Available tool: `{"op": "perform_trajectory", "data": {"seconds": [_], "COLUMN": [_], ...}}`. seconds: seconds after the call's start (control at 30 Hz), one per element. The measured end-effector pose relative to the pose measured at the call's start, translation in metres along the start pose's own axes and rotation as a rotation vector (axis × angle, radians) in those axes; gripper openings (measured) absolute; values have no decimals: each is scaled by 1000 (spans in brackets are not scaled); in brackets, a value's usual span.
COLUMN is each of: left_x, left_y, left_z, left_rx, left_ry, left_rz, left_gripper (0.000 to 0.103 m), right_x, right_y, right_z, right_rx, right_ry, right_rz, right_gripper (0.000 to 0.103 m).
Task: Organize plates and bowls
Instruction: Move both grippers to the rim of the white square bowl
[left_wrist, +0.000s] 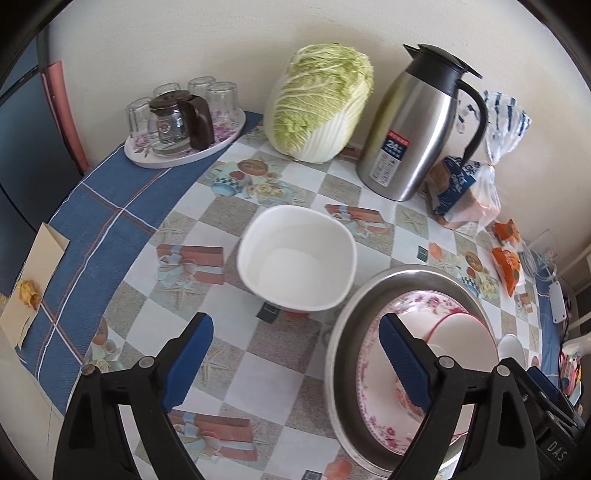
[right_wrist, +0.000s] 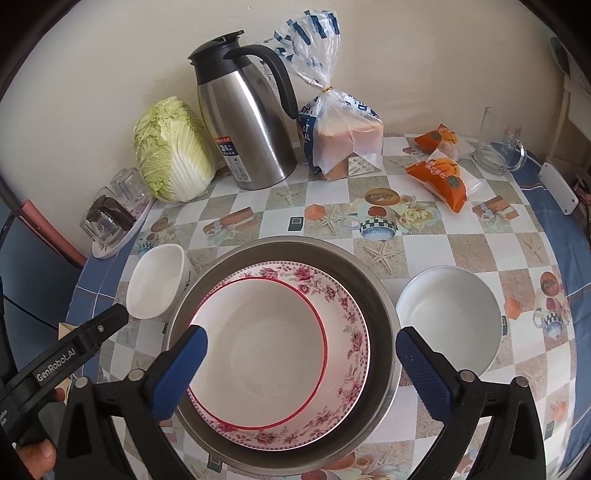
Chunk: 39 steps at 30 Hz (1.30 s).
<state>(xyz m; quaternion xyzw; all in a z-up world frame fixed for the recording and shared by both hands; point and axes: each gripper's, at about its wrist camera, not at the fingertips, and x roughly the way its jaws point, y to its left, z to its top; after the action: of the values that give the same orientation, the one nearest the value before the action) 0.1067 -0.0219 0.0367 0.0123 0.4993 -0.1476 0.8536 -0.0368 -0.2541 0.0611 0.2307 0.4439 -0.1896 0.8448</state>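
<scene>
A steel basin (right_wrist: 380, 295) holds a pink floral dish (right_wrist: 343, 314) with a red-rimmed white bowl (right_wrist: 258, 343) nested inside. The stack also shows in the left wrist view: basin (left_wrist: 343, 332), floral dish (left_wrist: 373, 406), red-rimmed bowl (left_wrist: 465, 343). A square white bowl (left_wrist: 299, 258) stands on the table left of the basin (right_wrist: 155, 284). A round white bowl (right_wrist: 450, 317) sits right of it. My left gripper (left_wrist: 295, 365) is open and empty, short of the square bowl. My right gripper (right_wrist: 301, 365) is open and empty above the stack.
A cabbage (left_wrist: 321, 103), a steel thermos jug (left_wrist: 417, 122) and bagged bread (right_wrist: 343, 136) stand along the wall. A tray of glasses with a glass pot (left_wrist: 181, 125) is far left. Orange snack packs (right_wrist: 439, 177) and a glass cup (right_wrist: 498, 147) lie right.
</scene>
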Motion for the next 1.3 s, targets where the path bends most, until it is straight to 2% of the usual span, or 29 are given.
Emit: {"op": "perform_trajectory", "data": {"seconds": [0.57, 0.87, 1.3], "left_x": [6, 20, 44], "left_y": [69, 96, 108], "left_z": [7, 12, 22], "left_rx": [-151, -244, -318], "left_ry": [-11, 9, 14], "left_rz": [59, 21, -52], "left_gripper": [92, 92, 93], "right_x": [19, 30, 47], "right_y": [64, 96, 125], "right_z": [-8, -10, 5], "right_rx": [-116, -178, -233], "right_ry": [14, 9, -13], "right_rz": [26, 18, 13], "right_gripper": [103, 103, 103]}}
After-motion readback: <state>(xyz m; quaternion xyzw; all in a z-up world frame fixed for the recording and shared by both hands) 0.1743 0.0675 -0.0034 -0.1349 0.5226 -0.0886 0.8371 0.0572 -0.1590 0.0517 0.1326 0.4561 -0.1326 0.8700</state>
